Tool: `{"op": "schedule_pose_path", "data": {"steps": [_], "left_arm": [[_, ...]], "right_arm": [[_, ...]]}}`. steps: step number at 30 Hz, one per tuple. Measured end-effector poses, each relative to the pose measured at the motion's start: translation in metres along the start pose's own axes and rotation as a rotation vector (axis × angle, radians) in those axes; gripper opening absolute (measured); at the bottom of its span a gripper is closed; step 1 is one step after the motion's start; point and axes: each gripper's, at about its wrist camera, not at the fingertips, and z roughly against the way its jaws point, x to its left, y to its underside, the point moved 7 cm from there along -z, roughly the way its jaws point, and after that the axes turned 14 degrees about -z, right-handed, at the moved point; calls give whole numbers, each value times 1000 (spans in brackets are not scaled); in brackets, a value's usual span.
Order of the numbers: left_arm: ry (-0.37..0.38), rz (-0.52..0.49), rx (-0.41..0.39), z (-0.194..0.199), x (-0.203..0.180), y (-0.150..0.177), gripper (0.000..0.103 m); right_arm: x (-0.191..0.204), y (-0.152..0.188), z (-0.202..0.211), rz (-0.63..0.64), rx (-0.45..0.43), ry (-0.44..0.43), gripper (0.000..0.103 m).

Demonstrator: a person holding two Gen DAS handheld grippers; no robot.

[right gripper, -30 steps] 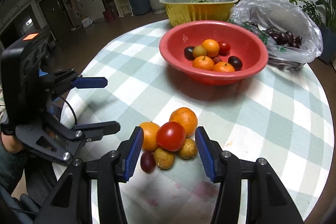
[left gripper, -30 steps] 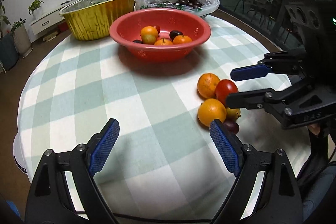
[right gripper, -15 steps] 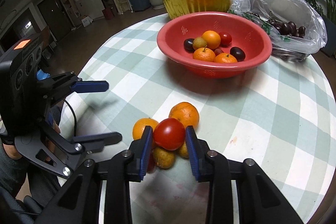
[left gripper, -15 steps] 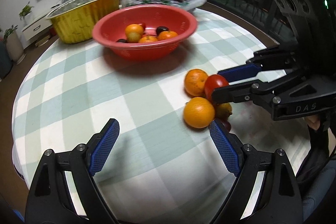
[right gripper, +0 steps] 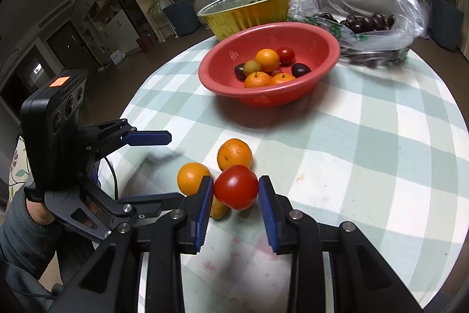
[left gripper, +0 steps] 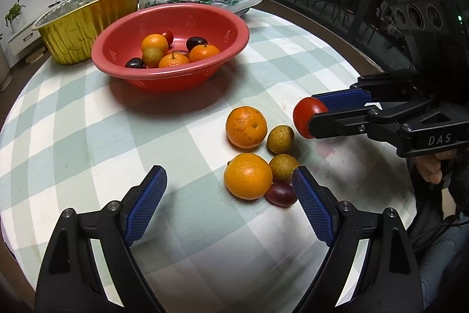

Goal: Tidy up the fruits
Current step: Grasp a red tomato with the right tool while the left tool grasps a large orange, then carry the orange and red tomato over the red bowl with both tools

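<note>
Moved: tomato (right gripper: 236, 187) — lifted off the fruit pile, the right gripper (right gripper: 234, 189) having just closed on it. Left gripper (left gripper: 228, 184) — jaws wide, lately narrowing, nothing gripped, low over the tablecloth (left gripper: 88, 137) beside two oranges (left gripper: 247, 179). Red bowl (left gripper: 222, 60) behind, holding fruit.

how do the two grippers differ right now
The right gripper is shut on a red tomato; the left gripper stands open with nothing between its fingers. The right holds its fruit off the table; the left hovers beside the loose oranges. Both have blue pads on black fingers.
</note>
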Motion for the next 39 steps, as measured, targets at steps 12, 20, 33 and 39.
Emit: {"op": "schedule_pose_path", "data": {"steps": [12,20,33,39], "left_arm": [[57,0,26,-10,-10,-2,44],[78,23,42,-17,-11,2,36],[41,81,-4,1,1,4,35],[-29,120,-54,24,31,-7,35]], "right_arm": [[-1,4,3,-13,-4,-9,34],[-1,6,3,-17,-2,-13,34],[-4,2,5,-37,-20,-15,34],[-9,-5,8,-51,-32,-6,34]]}}
